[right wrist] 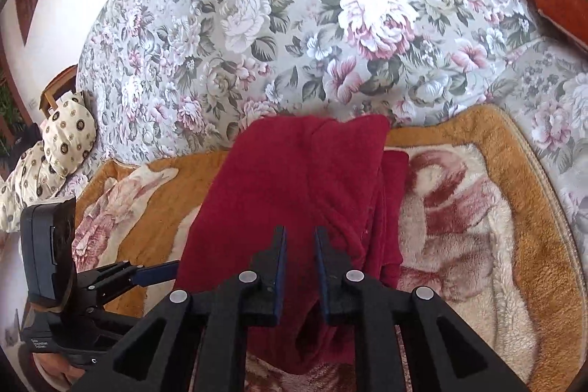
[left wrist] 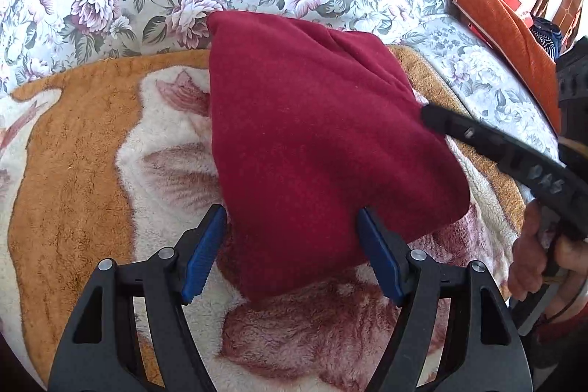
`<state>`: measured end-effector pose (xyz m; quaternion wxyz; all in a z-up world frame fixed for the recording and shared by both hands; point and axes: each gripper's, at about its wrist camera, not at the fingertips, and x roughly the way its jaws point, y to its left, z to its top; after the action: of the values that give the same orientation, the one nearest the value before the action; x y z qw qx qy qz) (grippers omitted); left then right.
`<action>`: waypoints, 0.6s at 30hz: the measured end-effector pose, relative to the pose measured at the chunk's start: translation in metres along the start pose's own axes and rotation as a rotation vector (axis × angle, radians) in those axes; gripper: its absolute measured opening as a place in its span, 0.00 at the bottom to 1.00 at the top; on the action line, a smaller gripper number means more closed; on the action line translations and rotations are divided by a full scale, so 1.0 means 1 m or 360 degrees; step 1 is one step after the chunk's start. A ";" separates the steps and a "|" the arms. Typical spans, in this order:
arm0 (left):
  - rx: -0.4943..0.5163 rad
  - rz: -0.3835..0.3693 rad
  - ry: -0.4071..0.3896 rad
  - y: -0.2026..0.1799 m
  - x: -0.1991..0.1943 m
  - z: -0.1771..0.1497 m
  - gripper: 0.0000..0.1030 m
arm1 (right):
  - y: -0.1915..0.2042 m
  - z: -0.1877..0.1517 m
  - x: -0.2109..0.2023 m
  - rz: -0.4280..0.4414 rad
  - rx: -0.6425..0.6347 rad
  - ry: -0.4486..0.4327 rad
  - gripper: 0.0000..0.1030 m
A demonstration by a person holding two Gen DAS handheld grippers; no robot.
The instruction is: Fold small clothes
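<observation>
Left wrist view: the left gripper (left wrist: 290, 245) has its blue pads spread wide, straddling the near edge of the folded dark red garment (left wrist: 316, 135) without pinching it. Right wrist view has the right gripper (right wrist: 299, 261) with fingers nearly together, a narrow gap left; the red cloth (right wrist: 294, 193) sits under them, though whether any is pinched I can't tell. That garment lies on a fluffy orange and cream blanket (left wrist: 73, 149), spread over a floral sofa (right wrist: 257, 24). An orange cushion (left wrist: 503, 24) rests off right.
</observation>
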<state>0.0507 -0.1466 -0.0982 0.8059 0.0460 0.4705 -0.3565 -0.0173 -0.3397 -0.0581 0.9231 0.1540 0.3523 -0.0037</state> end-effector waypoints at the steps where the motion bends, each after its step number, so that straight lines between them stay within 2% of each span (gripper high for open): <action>1: -0.0013 -0.0012 -0.0001 0.002 -0.001 0.001 0.72 | -0.004 -0.003 0.009 -0.0043 0.0013 0.0083 0.15; 2: -0.0033 -0.0031 -0.0009 0.004 -0.004 0.002 0.72 | -0.009 -0.006 0.017 -0.0025 0.0058 0.0152 0.15; 3: -0.0053 -0.0053 -0.0023 0.007 -0.006 0.004 0.72 | -0.012 -0.007 0.018 0.0015 0.0104 0.0161 0.15; 6: -0.0139 -0.0132 -0.0091 0.017 -0.017 0.011 0.72 | -0.016 0.002 0.000 0.0083 0.0128 0.0039 0.15; 7: -0.0167 -0.0153 -0.0111 0.020 -0.019 0.012 0.75 | -0.019 0.004 -0.006 0.0097 0.0146 -0.0016 0.18; 8: -0.0199 -0.0176 -0.0130 0.024 -0.020 0.014 0.76 | -0.024 0.006 -0.011 0.0079 0.0180 -0.0064 0.24; 9: -0.0224 -0.0192 -0.0141 0.028 -0.020 0.016 0.77 | -0.029 0.007 -0.013 0.0046 0.0214 -0.0096 0.43; 10: -0.0257 -0.0208 -0.0143 0.031 -0.017 0.017 0.77 | -0.035 0.007 -0.014 0.0021 0.0260 -0.0126 0.54; 11: -0.0288 -0.0224 -0.0131 0.034 -0.013 0.019 0.77 | -0.042 0.006 -0.011 0.0029 0.0312 -0.0128 0.55; 13: -0.0342 -0.0258 -0.0091 0.040 -0.003 0.021 0.77 | -0.057 0.005 0.005 0.0089 0.0452 -0.0039 0.56; 15: -0.0394 -0.0300 -0.0034 0.045 0.009 0.023 0.77 | -0.067 0.002 0.026 0.0208 0.0562 0.0060 0.56; 17: -0.0438 -0.0342 0.0027 0.048 0.023 0.023 0.77 | -0.073 0.000 0.043 0.0219 0.0618 0.0105 0.60; 18: -0.0447 -0.0356 0.0039 0.048 0.028 0.022 0.77 | -0.073 0.001 0.047 0.0204 0.0624 0.0084 0.65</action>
<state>0.1052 -0.1345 -0.1206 0.7538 -0.1154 0.5277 -0.3741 0.0102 -0.4050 -0.1086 0.8642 0.3530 0.3585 -0.0094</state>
